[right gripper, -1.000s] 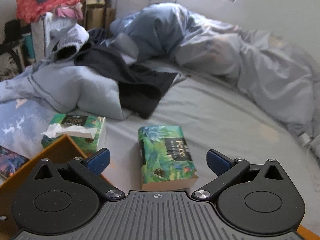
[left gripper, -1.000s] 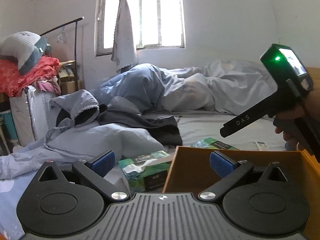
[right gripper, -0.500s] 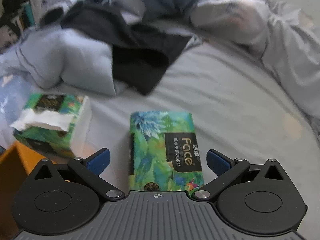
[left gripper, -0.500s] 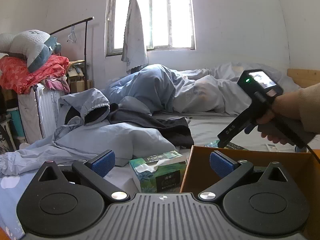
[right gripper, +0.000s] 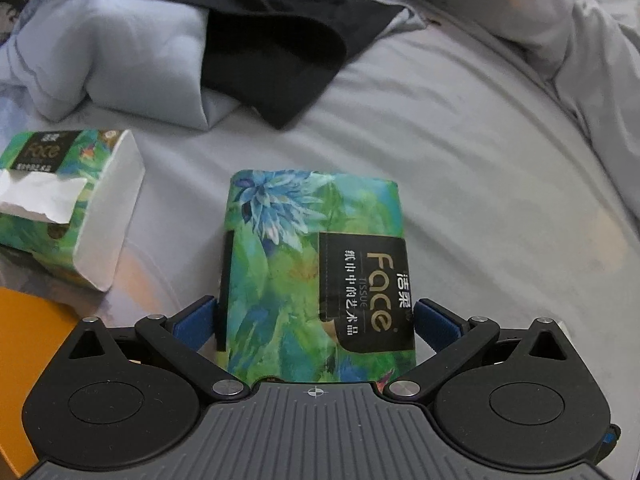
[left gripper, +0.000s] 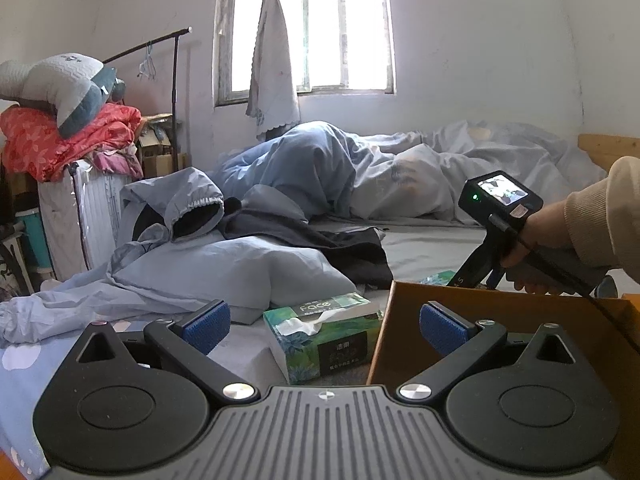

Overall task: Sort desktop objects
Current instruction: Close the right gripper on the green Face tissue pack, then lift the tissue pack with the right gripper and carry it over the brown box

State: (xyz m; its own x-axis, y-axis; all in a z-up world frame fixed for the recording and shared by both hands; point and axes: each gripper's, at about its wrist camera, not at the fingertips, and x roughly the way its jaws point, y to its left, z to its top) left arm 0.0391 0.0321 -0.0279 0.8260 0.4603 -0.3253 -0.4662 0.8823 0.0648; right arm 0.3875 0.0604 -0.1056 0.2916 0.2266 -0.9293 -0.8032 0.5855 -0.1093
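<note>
A sealed green "Face" tissue pack [right gripper: 316,264] lies flat on the grey bedsheet [right gripper: 460,168]. My right gripper [right gripper: 316,322] is open and low over it, with the pack's near end between the blue pads [right gripper: 196,324]. An opened green tissue pack [right gripper: 60,200] with white tissue sticking out lies to its left. In the left wrist view that opened pack [left gripper: 332,344] sits just beyond my open, empty left gripper [left gripper: 324,322], beside the wall of an orange box [left gripper: 500,312]. A hand [left gripper: 548,240] holds the right gripper's handle behind that box, and its fingers are hidden.
Rumpled grey-blue bedding [left gripper: 400,172] and a dark garment [right gripper: 276,52] lie across the bed behind the packs. A pale pillow [right gripper: 120,60] sits at the left. Folded red bedding [left gripper: 68,140] is stacked on a white unit at far left. A corner of the orange box [right gripper: 24,328] shows by the right gripper.
My right gripper has dropped forward and down until the sealed pack sits between its fingers. The left wrist view has shifted slightly, showing the right handle lower behind the box.
</note>
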